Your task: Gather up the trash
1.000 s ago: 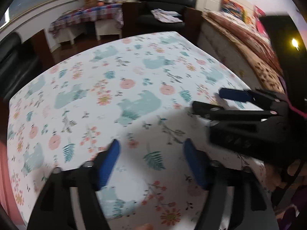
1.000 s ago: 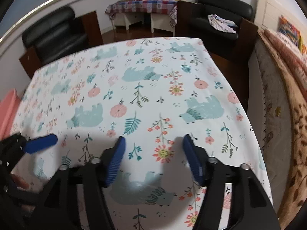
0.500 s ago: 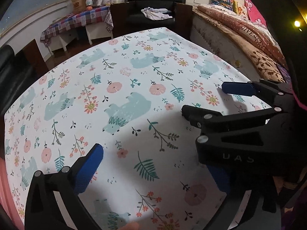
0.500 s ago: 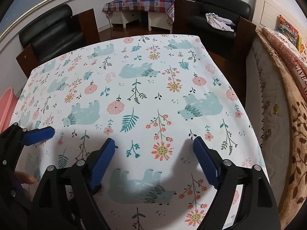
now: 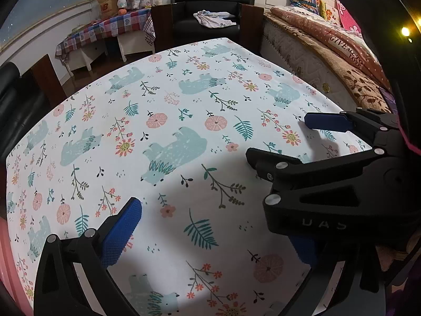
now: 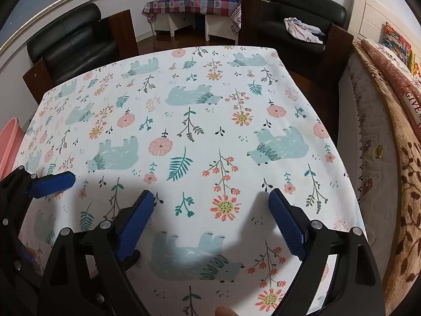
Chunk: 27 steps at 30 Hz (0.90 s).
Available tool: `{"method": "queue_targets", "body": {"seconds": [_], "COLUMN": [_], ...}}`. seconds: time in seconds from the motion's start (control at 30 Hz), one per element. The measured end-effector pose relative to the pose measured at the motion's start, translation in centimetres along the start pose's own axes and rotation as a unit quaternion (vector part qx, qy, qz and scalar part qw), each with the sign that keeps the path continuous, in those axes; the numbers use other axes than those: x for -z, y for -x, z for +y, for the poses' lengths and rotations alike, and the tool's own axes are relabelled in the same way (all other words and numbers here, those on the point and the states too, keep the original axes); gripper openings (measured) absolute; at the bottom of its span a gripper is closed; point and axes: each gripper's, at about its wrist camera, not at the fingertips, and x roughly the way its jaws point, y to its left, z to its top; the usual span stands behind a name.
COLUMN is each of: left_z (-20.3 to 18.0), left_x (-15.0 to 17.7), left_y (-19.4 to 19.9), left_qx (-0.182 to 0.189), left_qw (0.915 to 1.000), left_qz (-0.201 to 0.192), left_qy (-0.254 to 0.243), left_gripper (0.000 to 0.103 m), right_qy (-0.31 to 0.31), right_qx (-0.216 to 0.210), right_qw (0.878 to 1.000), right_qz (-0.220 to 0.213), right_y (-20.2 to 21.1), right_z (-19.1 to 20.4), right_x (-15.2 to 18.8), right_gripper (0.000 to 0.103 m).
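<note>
A counter (image 6: 236, 84) covered by a white cloth printed with teal bears, pink flowers and green leaves fills both views. No trash shows anywhere on the cloth in either view.

At the counter's left edge, a pink container (image 6: 9, 144) peeks into sight; only a strip of its rim and wall shows, and what it holds cannot be told.

The left claw (image 5: 213, 239) hovers over the near part of the cloth with its blue-padded jaws spread wide and nothing between them. Its far-side finger is partly hidden behind the body of the right claw (image 6: 210, 221), which crosses in front of it in the left wrist view. The right claw also stands wide, its jaws having just been opening, with only printed cloth between them. The two claws sit close beside each other, each showing at the edge of the other's view. A fingertip (image 6: 223, 311) shows at the bottom edge of the right wrist view.

Around the counter: a black armchair (image 6: 71, 42) beyond the far left corner, another black armchair (image 6: 302, 18) beyond the far right corner with a crumpled pale cloth (image 6: 305, 30) on its seat, and a small table with a checked cover (image 6: 194, 2) against the back wall. A bed (image 6: 389, 121) with brown patterned bedding runs along the right side.
</note>
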Motion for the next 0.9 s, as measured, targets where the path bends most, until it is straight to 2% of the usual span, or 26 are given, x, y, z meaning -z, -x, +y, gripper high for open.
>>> {"method": "queue_targets", "body": {"seconds": [0.07, 0.17, 0.23, 0.43, 0.77, 0.8, 0.83, 0.87, 0.9], "left_z": [-0.1, -0.3, -0.9, -1.0, -1.0, -1.0, -1.1, -1.3, -1.7], "left_x": [-0.1, -0.6, -0.7, -0.9, -1.1, -1.1, -1.1, -1.1, -1.2], "left_y": [-0.1, -0.1, -0.3, -0.2, -0.3, 0.0, 0.0, 0.3, 0.6], "left_qx": [-0.003, -0.034, -0.054, -0.062, -0.062, -0.064, -0.067, -0.074, -0.084], "left_qw": [1.0000, 0.9964, 0.9943, 0.9932, 0.9931, 0.9926, 0.9920, 0.9914, 0.9919], "left_qz": [0.004, 0.040, 0.039, 0.034, 0.034, 0.036, 0.032, 0.022, 0.013], "left_qy": [0.004, 0.067, 0.084, 0.093, 0.094, 0.096, 0.102, 0.105, 0.095], "left_gripper": [0.100, 0.099, 0.100, 0.100, 0.100, 0.094, 0.074, 0.063, 0.061], "right_qy": [-0.003, -0.013, -0.023, -0.050, -0.049, -0.043, -0.032, -0.028, -0.021], "right_qx": [-0.001, 0.006, 0.015, 0.040, 0.035, 0.031, 0.013, -0.019, -0.012], "right_qw": [1.000, 1.000, 1.000, 0.998, 0.998, 0.999, 0.999, 0.999, 0.999], "right_qz": [-0.001, 0.001, 0.003, 0.001, 0.007, 0.009, 0.012, -0.006, -0.025], "right_y": [0.1, 0.4, 0.6, 0.3, -0.1, 0.0, 0.2, 1.0, 1.6], "right_z": [-0.1, -0.5, -1.0, -2.1, -2.0, -2.1, -2.0, -2.0, -1.8], "right_x": [0.1, 0.3, 0.6, 0.5, 0.2, 0.3, 0.3, 0.4, 0.5], "right_gripper": [0.090, 0.090, 0.090, 0.092, 0.098, 0.097, 0.093, 0.091, 0.091]}}
